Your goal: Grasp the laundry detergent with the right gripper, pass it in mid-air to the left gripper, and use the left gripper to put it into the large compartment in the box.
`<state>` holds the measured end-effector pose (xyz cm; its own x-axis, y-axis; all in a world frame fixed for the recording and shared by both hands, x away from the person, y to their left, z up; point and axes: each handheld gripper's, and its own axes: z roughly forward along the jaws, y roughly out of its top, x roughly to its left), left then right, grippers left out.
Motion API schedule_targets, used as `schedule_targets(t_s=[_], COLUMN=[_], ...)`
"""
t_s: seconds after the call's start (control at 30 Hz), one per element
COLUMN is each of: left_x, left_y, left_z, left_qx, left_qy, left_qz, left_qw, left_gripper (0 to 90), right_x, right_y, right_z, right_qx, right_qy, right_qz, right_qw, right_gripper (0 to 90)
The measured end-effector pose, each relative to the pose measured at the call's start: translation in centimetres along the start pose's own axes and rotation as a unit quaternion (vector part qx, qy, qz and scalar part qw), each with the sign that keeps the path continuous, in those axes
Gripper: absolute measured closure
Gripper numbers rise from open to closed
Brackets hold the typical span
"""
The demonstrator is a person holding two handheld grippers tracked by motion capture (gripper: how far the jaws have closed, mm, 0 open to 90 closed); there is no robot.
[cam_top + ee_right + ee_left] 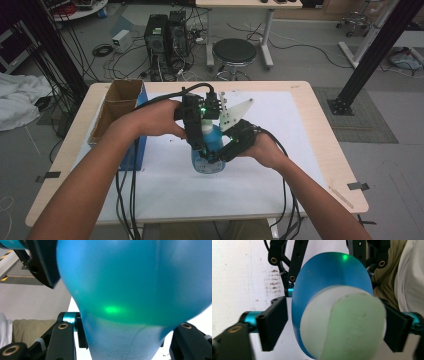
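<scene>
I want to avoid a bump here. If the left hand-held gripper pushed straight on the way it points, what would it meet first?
Most likely the white cap of the blue bottle: it sits right ahead between the left hand-held gripper jaws, and the bottle's blue body lies just behind it. Depth is hard to judge this close.

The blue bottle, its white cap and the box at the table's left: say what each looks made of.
Blue bottle: probably plastic, smooth, semi-matte, faintly translucent; a mould seam shows in the right gripper view.
White cap: likely plastic, dull and slightly speckled.
Box: brown corrugated cardboard, matte, open flaps, with a blue outer side.
</scene>
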<state>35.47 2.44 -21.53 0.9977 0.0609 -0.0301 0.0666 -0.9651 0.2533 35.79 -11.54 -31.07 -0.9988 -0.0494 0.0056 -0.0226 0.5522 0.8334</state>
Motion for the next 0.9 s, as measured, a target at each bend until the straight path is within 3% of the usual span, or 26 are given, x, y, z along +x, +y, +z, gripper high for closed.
schedule_targets(t_s=[0.9], left_x=[-0.07], left_y=[-0.03], left_z=[-0.04], left_qx=[-0.004], left_qy=[-0.003], left_qz=[0.012], left_qw=[0.9999], left_gripper=[34.4], right_x=[0.15], right_y=[0.07], right_z=[0.01], right_qx=[-0.003], right_qy=[0.0], right_qz=[0.0], right_qw=[1.0], right_gripper=[45.5])
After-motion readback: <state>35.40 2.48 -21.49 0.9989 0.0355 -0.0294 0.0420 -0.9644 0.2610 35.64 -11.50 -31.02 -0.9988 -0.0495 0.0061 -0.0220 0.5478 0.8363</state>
